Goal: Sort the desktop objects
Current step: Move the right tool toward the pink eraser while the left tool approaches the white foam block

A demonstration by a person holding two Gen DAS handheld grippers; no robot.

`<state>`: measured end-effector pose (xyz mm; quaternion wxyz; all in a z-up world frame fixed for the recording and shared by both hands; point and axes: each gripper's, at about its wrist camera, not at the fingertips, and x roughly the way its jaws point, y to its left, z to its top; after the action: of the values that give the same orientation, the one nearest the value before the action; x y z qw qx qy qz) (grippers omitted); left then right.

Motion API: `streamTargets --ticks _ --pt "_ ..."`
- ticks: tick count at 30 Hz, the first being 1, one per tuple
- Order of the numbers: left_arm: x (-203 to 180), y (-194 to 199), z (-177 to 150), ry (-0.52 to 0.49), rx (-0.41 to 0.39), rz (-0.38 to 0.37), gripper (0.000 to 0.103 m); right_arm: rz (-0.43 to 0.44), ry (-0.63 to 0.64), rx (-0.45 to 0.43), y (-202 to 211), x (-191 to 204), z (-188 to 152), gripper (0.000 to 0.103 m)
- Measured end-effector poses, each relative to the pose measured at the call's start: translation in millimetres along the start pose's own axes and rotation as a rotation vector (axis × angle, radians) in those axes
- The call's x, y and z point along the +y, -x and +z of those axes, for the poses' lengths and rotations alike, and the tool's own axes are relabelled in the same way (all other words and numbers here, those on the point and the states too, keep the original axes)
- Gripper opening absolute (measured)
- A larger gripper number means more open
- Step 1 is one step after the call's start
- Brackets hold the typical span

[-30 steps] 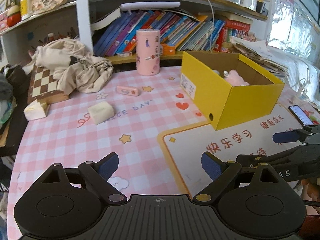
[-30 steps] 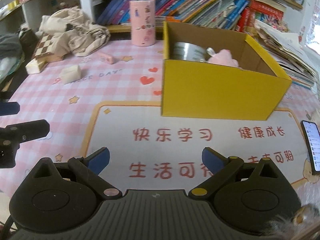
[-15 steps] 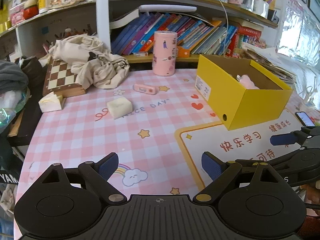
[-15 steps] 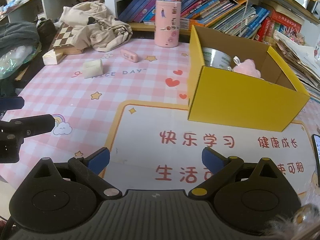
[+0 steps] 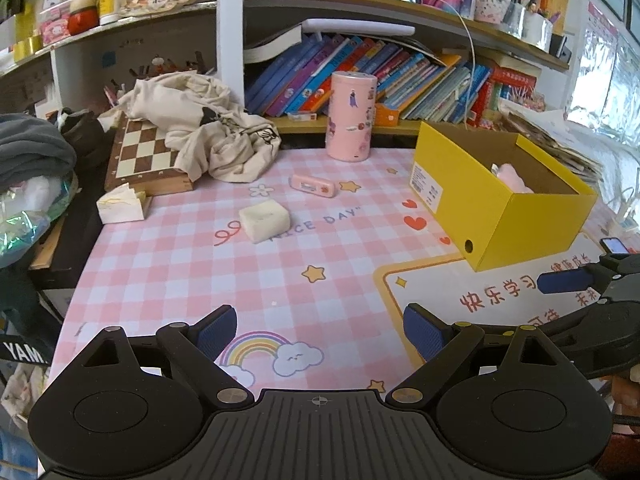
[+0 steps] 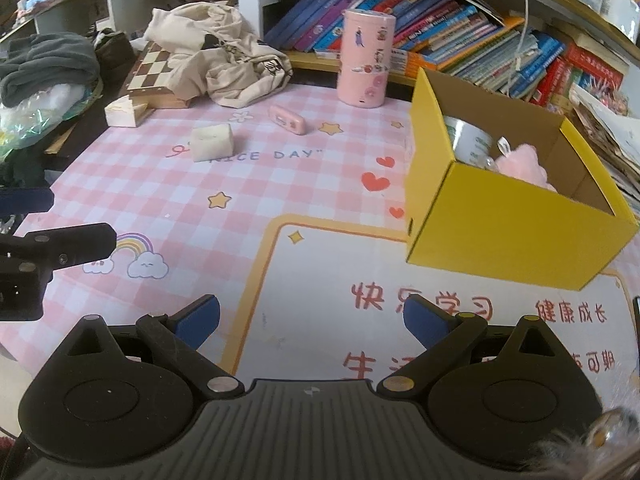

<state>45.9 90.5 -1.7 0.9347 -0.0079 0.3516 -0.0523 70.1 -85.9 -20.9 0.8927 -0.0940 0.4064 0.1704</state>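
Left gripper (image 5: pixel 320 326) wide, empty, low over pink checked mat (image 5: pixel 192 264). Right gripper (image 6: pixel 312 316) wide, empty too. Cream block (image 5: pixel 265 220), pink case (image 5: pixel 313 186) ahead of left gripper, unsorted. Yellow box (image 6: pixel 512 232) ahead-right of right gripper, open-topped to receive; tin (image 6: pixel 466 140), pink plush (image 6: pixel 520 166) inside.

Your left gripper (image 5: pixel 320 326) hung tilted downward, jaws wide apart and empty. Your right gripper (image 6: pixel 312 320) sat just beside it, angled down, likewise spread and empty.

"NICE DAY" is printed on the pink checked desk mat (image 5: pixel 168 264); "快乐学习" is read on its white panel (image 6: pixel 400 332).
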Motion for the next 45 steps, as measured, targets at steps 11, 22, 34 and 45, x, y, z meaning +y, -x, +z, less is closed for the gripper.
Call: streamTargets --ticks 11,22,34,45 --pt "4 -8 1 -0.002 0.012 0.007 0.093 0.032 0.028 0.003 -16 5 13 0.089" --pt "16 -32 17 0.034 0.007 0.033 0.092 0.039 0.011 0.018 -47 -1 41 0.074" --pt "25 -75 34 0.048 0.025 0.065 0.092 0.061 -0.060 0.029 -92 -14 83 0.074" --pt "31 -129 61 0.028 0.012 0.119 0.092 0.113 -0.043 0.018 -146 -7 151 0.068"
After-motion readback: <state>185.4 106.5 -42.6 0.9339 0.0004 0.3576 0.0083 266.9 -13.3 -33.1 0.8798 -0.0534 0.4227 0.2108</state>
